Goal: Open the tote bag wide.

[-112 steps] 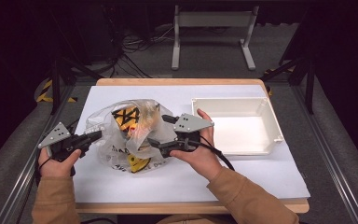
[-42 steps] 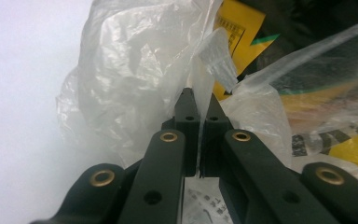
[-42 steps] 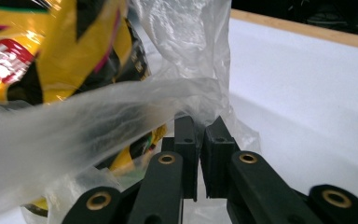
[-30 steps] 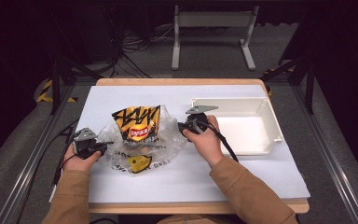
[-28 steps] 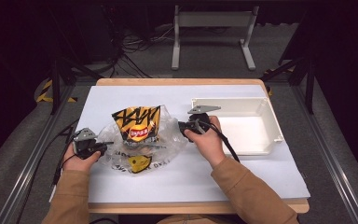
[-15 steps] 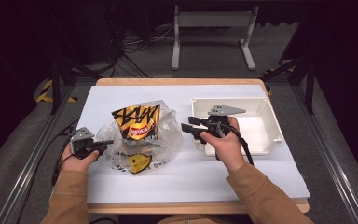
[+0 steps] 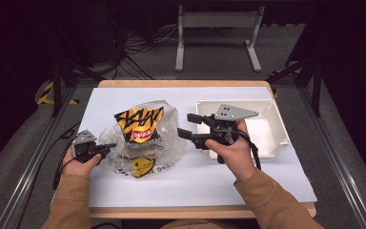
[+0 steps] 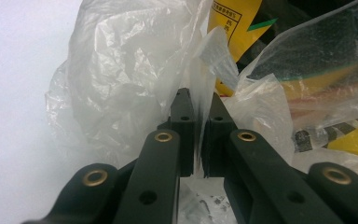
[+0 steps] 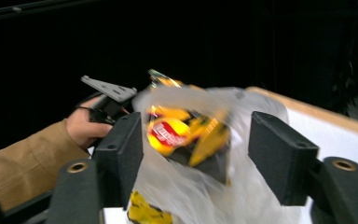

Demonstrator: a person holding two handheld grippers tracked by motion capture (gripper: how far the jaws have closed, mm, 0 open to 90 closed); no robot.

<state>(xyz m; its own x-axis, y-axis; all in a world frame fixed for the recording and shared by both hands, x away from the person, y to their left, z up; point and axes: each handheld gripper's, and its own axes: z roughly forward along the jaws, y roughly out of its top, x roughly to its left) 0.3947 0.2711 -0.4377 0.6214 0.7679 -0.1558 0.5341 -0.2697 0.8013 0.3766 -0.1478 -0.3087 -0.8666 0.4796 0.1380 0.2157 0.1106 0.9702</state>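
Table (image 7: 124,86), white sheet (image 7: 228,176) on top; bears plastic bag (image 7: 171,143), white tray (image 7: 281,138).

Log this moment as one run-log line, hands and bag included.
left gripper: shut on plastic bag edge | right gripper: jaws just opening, nothing between them, beside bag | chip packet: in bag | white tray: behind right hand

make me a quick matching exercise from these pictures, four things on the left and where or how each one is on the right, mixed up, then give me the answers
Things:
1. left gripper
2. right gripper
3. chip packet
4. white tray

States:
A. inside the clear plastic bag, standing up
B. bare, at the right of the table
C. jaws open, nothing between them, raised beside the bag
D. jaws shut on a fold of the bag's plastic

Pairs: 1-D, 2-C, 3-A, 4-B
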